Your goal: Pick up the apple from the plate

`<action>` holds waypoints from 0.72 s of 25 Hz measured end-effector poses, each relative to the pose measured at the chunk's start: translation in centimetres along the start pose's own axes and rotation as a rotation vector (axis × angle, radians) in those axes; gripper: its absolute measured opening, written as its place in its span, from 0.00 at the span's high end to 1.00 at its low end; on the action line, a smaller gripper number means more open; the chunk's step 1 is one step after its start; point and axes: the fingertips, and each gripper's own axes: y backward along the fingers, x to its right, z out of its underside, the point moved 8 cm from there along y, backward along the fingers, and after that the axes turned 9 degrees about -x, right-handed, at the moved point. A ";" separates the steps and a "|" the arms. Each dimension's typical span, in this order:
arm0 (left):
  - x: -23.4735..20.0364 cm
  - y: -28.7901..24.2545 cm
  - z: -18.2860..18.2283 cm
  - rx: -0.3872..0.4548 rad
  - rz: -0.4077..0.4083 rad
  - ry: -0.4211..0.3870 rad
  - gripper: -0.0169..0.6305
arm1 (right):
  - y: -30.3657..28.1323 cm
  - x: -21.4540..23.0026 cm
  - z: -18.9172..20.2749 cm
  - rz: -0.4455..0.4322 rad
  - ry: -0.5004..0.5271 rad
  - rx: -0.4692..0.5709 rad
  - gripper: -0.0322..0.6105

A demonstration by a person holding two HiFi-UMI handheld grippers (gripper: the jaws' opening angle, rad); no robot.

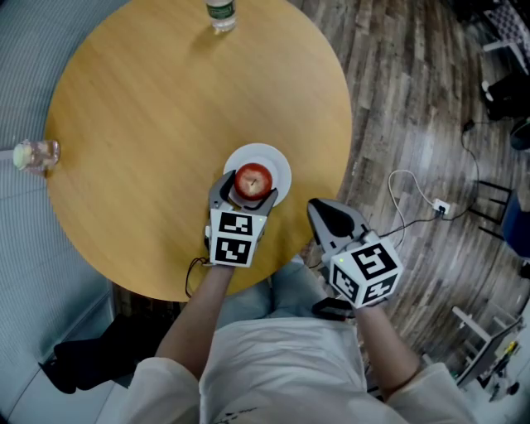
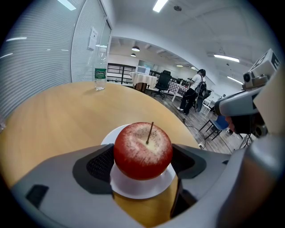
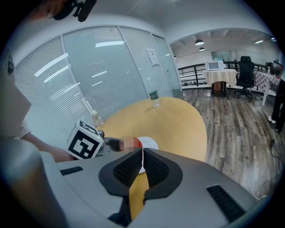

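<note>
A red apple [image 1: 253,180] with a stem sits over a small white plate [image 1: 275,159] near the front edge of a round wooden table [image 1: 166,116]. My left gripper [image 1: 248,190] reaches in from the near side, and its two jaws press the apple's left and right sides. In the left gripper view the apple [image 2: 143,150] fills the gap between the dark pads [image 2: 100,164], above the plate [image 2: 138,190]; whether it still rests on the plate I cannot tell. My right gripper [image 1: 320,209] hangs off the table's right edge, shut and empty [image 3: 142,153].
A plastic water bottle [image 1: 221,12] stands at the table's far edge. At the left edge sits a small clear jar [image 1: 35,155]. On the wooden floor to the right lies a white cable with a plug [image 1: 440,206]. Chairs and a person stand far off in the room.
</note>
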 end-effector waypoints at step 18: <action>1.9 5.8 0.1 0.071 -0.019 -0.050 0.36 | 1.9 -2.9 -0.7 -0.035 0.085 0.032 0.90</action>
